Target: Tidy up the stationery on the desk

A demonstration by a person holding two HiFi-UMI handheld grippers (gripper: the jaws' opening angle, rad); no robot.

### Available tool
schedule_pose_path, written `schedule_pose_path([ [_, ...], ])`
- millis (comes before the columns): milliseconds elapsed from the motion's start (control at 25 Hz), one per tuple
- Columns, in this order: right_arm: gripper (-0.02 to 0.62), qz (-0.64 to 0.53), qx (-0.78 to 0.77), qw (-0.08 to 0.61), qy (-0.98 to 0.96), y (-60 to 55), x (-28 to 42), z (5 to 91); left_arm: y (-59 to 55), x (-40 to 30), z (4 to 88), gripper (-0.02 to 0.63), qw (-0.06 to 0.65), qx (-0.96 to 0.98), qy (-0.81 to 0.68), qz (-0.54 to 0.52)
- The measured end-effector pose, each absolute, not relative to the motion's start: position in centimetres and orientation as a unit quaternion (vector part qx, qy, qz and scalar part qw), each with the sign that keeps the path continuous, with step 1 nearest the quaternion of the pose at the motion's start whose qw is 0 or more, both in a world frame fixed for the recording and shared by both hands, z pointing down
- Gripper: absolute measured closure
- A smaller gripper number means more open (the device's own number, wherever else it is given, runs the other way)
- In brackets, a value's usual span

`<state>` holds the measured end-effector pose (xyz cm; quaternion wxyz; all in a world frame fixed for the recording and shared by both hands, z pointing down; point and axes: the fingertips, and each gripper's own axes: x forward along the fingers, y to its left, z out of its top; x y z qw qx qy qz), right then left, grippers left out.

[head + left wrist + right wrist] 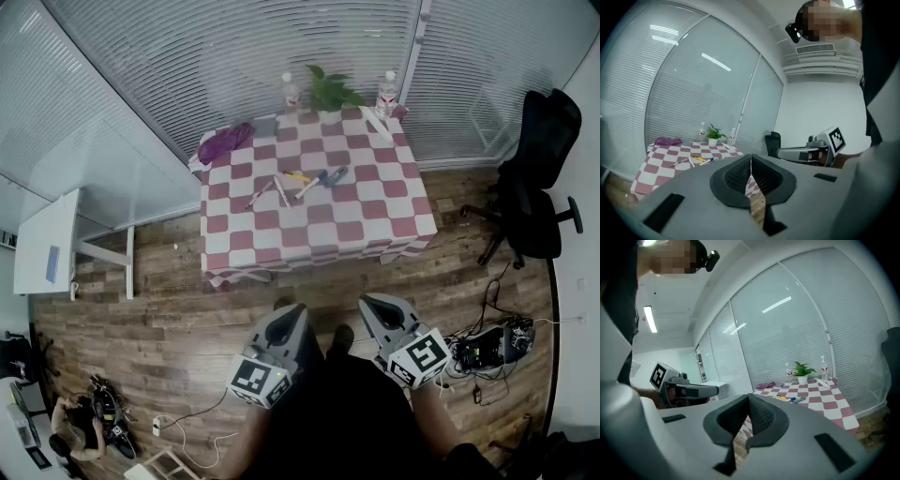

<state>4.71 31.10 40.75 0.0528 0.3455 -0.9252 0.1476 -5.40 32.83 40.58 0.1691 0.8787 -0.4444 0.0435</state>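
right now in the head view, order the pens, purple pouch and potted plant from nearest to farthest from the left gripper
From the left gripper:
1. pens, middle of the table
2. purple pouch, far left corner
3. potted plant, far edge

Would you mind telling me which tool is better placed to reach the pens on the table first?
Left, marginally. Both tools are shut and well short of the table, but the pens lie nearly straight ahead of the left tool; the right tool sits farther aside.
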Motion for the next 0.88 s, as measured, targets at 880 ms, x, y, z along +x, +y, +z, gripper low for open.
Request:
schedule_pose_path([
  [880,0.574,0.198,0.341,0.033,-0.918,30.7,3.7,41.7,32.6,-6.5,41.0,0.572,0.182,0.872,-0.453,0.048],
])
